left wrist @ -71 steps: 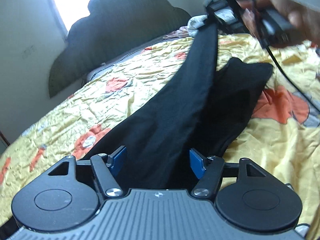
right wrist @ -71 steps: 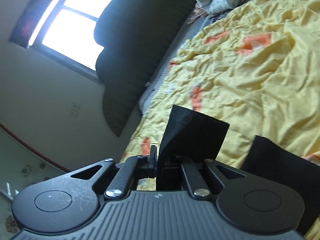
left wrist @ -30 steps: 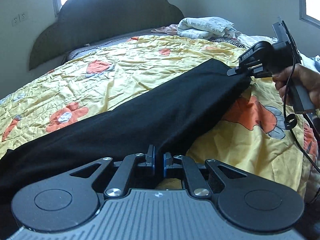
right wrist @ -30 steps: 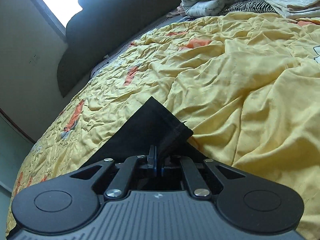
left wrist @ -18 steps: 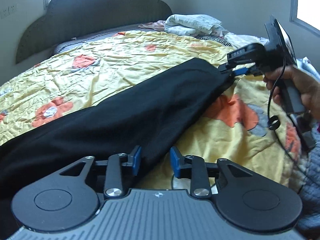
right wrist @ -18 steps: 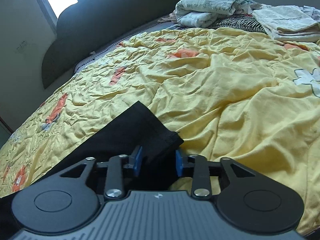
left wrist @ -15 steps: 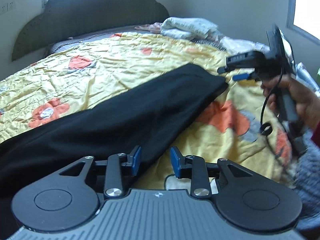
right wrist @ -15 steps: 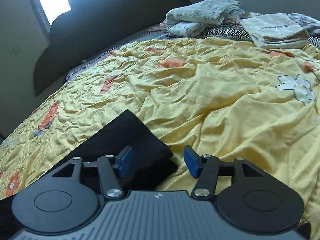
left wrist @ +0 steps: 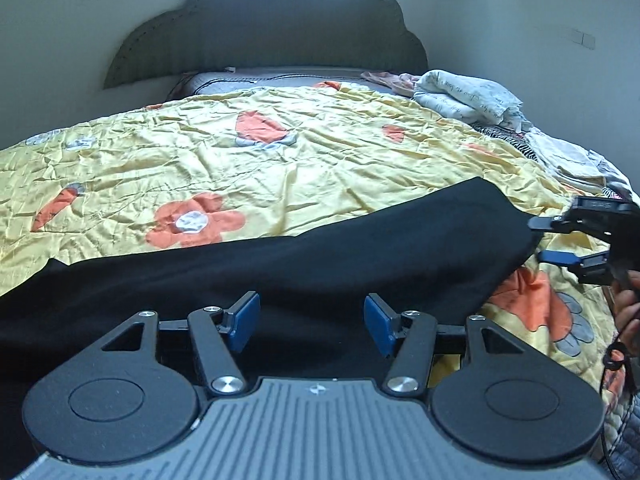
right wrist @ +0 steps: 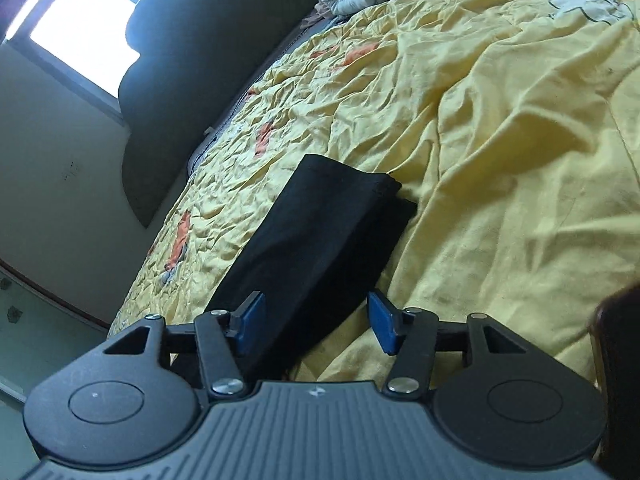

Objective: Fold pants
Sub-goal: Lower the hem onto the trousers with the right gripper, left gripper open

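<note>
- The pants [left wrist: 304, 264] are found laid out flat on the bed [left wrist: 280, 160], one leg over the other, as a long black band running from 9 o'clock to 3 o'clock in the left wrist view.
- The lengthwise fold is judged done; the crosswise folds, hem to waist, are judged still outstanding.
- The left claw [left wrist: 312, 322] is seen with its jaws apart, nothing gripped, poised at the near edge of the cloth.
- The right claw [right wrist: 316, 322] is likewise parted and empty; the squared leg end [right wrist: 344, 200] is seen beyond it toward 12 o'clock.
- The cloth is noted as matte, soft and limp, its hem layers slightly offset.
- The bedspread is recorded as creased, glossy yellow fabric with orange flowers.
- Folded linens [left wrist: 468, 96] are noted at 1 o'clock near the scalloped, padded headboard [left wrist: 272, 20].
</note>
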`<action>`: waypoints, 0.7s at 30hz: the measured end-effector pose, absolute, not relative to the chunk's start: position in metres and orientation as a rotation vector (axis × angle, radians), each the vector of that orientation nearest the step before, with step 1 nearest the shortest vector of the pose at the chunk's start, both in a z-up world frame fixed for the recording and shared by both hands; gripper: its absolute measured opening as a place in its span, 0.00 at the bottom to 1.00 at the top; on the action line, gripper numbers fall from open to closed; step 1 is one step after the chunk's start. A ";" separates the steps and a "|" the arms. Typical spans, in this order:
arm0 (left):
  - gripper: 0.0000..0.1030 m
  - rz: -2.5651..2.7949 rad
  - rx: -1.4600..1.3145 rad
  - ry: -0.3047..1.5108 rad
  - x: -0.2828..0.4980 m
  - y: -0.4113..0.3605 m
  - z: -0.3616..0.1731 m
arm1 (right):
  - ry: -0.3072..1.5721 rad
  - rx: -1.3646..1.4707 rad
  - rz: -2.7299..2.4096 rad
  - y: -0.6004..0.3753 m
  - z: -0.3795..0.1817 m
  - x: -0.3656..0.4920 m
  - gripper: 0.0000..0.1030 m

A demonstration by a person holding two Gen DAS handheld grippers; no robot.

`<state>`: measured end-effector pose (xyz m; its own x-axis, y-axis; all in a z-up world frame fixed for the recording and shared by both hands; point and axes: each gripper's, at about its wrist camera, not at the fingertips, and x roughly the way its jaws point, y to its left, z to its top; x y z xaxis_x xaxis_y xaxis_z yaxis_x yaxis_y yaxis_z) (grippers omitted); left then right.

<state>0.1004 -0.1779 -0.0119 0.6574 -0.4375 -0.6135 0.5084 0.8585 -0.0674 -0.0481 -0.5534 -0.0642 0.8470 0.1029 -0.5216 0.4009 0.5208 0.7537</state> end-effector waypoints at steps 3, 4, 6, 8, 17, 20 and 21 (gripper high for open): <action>0.60 -0.532 0.115 0.682 0.105 -0.182 -0.018 | 0.568 1.046 -0.121 -0.555 -0.071 -0.041 0.54; 0.60 -0.534 0.117 0.690 0.106 -0.184 -0.021 | 0.562 1.059 -0.113 -0.556 -0.071 -0.038 0.56; 0.60 -0.538 0.132 0.719 0.107 -0.189 -0.028 | 0.532 1.051 -0.097 -0.557 -0.073 -0.028 0.56; 0.60 -0.549 0.149 0.742 0.106 -0.194 -0.035 | 0.500 1.022 -0.129 -0.558 -0.075 -0.020 0.56; 0.64 -0.596 0.192 0.746 0.100 -0.205 -0.043 | 0.412 0.988 -0.208 -0.566 -0.080 0.007 0.43; 0.65 -0.593 0.148 0.762 0.105 -0.200 -0.040 | 0.438 1.000 -0.247 -0.571 -0.085 0.016 0.16; 0.65 -0.587 0.131 0.767 0.107 -0.197 -0.039 | 0.437 1.003 -0.248 -0.572 -0.086 0.018 0.10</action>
<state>0.1066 -0.1969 -0.0393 0.5692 -0.4521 -0.6867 0.5449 0.8329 -0.0966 0.0179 -0.5723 -0.0861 0.8864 -0.0016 -0.4629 0.3962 0.5199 0.7568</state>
